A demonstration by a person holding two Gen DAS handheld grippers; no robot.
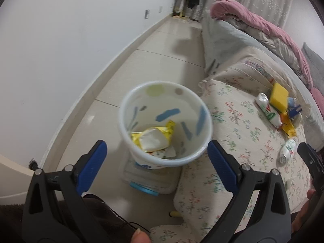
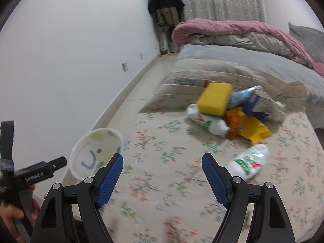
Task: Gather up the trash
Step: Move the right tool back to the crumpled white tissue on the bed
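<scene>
Soft, even indoor light; motion blur throughout (fisheye edges bend, darken).

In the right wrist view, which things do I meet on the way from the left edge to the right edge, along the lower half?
Left gripper → white bin → right gripper → lone white bottle.

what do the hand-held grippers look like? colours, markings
Both alike: black plastic frames with triangular cut-outs and silver pivot pins, and ribbed blue pads on the fingers. The left hand-held gripper carries white "GenRobot.AI" lettering on its side. No sleeves visible.
</scene>
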